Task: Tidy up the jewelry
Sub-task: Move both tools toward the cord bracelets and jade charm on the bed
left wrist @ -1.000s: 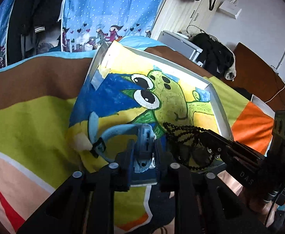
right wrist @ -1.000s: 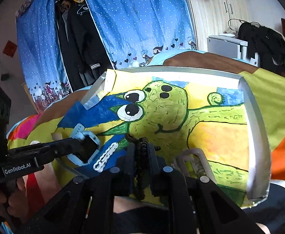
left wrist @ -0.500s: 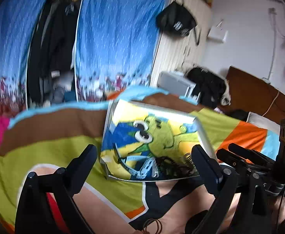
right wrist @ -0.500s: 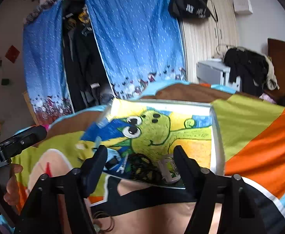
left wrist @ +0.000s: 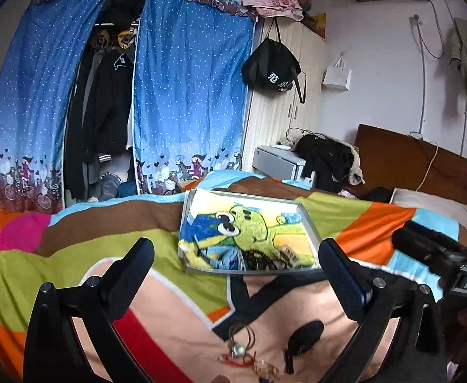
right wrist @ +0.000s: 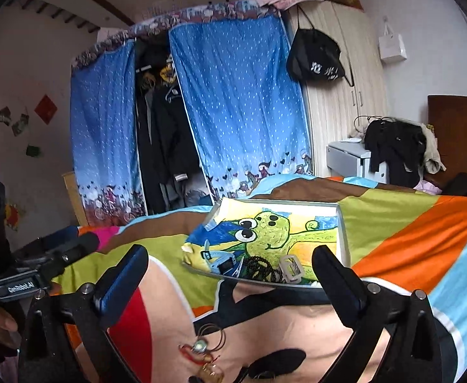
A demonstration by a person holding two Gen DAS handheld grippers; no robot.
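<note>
Ahead of both claws, on the far side of the bedspread [left wrist: 73, 255], sits the tray [right wrist: 343, 239] lined with a green cartoon-creature drawing, and along its near edge lie the pieces already put away: a blue watch [right wrist: 220, 260], a black bead necklace [right wrist: 262, 268] and a pale buckle-like piece [right wrist: 290, 266], the beads between the other two. Closer in, just below and between the fingers of each claw, a small heap of loose jewelry [right wrist: 206, 354] rests on the bed: thin dark rings, a red cord, a silvery charm and an amber piece, with a black hair clip [left wrist: 306, 335] just to its right. The left claw [left wrist: 236, 261] stands wide and holds nothing; the right claw [right wrist: 230, 268] is likewise wide and empty. My reading is that one placement round is finished and the step in hand is going back for the next piece. The next move calls for lowering one claw over the heap, picking out a single item from the tangle, and closing on it without dragging the cord and rings along. Against a second ago, the change is plain: the left claw then gripped the blue watch and the right gripped the black beads, both down over the tray; half a second ago both were open and lifting off, and now they sit further back and higher, with the tray smaller ahead and the loose heap in view.
</note>
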